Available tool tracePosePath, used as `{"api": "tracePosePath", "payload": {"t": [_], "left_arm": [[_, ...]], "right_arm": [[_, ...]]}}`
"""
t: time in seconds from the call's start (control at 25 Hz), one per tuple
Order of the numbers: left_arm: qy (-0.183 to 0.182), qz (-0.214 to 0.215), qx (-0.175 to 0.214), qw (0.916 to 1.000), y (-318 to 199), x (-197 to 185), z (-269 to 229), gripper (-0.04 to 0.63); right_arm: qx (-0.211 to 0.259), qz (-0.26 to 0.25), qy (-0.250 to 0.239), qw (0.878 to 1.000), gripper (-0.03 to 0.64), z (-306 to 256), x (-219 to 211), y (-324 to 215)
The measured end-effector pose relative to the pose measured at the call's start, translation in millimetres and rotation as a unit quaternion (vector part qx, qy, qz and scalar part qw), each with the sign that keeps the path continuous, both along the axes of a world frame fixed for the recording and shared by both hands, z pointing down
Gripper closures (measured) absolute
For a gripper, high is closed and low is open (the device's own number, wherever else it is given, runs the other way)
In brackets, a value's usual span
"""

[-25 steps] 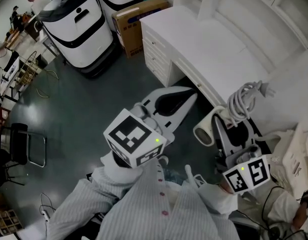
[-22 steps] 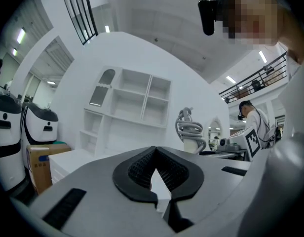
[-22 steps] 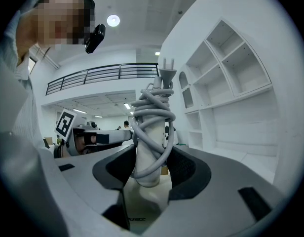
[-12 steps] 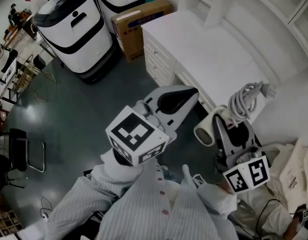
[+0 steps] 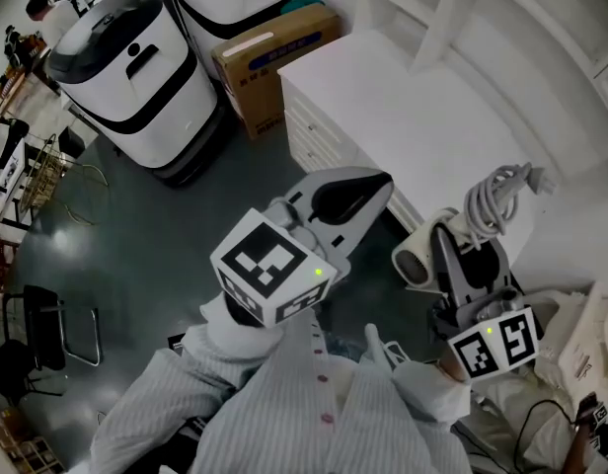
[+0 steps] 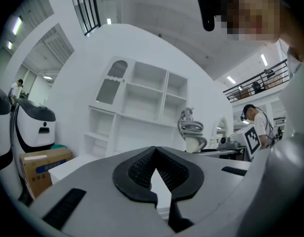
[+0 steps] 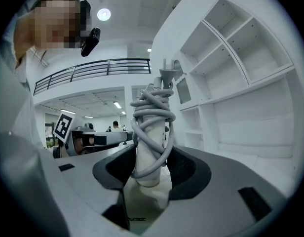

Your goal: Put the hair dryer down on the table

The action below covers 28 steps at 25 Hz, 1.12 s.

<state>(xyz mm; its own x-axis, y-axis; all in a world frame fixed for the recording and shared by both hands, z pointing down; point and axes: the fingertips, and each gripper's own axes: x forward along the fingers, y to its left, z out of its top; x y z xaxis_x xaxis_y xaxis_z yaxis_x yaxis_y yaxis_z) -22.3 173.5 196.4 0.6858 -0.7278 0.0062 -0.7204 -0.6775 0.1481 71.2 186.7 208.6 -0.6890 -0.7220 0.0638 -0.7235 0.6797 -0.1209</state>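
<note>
1. Right gripper [image 7: 149, 169]: jaws clamped on the hair dryer [image 5: 422, 260]. The pads bear on either side of its handle, with the grey cord [image 7: 151, 117] wound round the handle caught between them.
2. Left gripper [image 6: 154, 158]: jaws drawn together at the tips with only a slit of light below them. Nothing is between them.
3. Location of the dryer: in the air, carried by the right gripper and not resting on anything. It is well apart from the left gripper, off to that gripper's right.
4. Long axis: the handle runs along the right gripper's jaws and projects past the tips. It ends in the cord coil and the plug [image 7: 167, 75]. The barrel sits crosswise nearer the jaw roots, its open nozzle facing the left gripper's side.
5. Governing relation: the white table [image 5: 403, 97] lies ahead of the right gripper's tips and somewhat toward the left gripper's side. In the head view the cord end appears at the table's near edge, while the barrel is short of that edge. Height above the top cannot be read.
6. Judgement: the right gripper is the one to make the placement, reaching forward past the edge. The dryer would need tipping so barrel and handle lie flat before the jaws part.
7. Risk, as a judgement: the cord under the pads may snag on release, and setting down too near the edge could let the dryer roll off.
</note>
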Motion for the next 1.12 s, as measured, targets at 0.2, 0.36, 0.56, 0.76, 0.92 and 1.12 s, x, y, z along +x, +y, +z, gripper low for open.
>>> {"api": "tracePosePath", "payload": {"t": [0.2, 0.36, 0.56, 0.76, 0.92, 1.12], "left_arm": [[-0.009, 0.007, -0.005, 0.9999, -28, -26, 9, 0.586], [-0.009, 0.009, -0.010, 0.9999, -43, -46, 16, 0.586], [-0.003, 0.001, -0.014, 0.9999, -59, -64, 15, 0.586], [-0.003, 0.001, -0.023, 0.9997, -74, -67, 25, 0.586], [0.001, -0.002, -0.026, 0.9997, -94, -67, 28, 0.586], [0.000, 0.001, -0.025, 0.9997, -117, -71, 28, 0.586]], "right_arm": [[-0.002, 0.020, -0.002, 1.000, 0.420, 5, -20, -28], [-0.012, 0.025, 0.000, 1.000, 0.421, 15, -38, -43], [-0.016, 0.028, 0.005, 0.999, 0.420, 16, -50, -59], [-0.023, 0.034, 0.009, 0.999, 0.420, 22, -48, -75], [-0.027, 0.036, 0.009, 0.999, 0.420, 25, -45, -97], [-0.030, 0.037, 0.011, 0.999, 0.420, 25, -48, -121]]}}
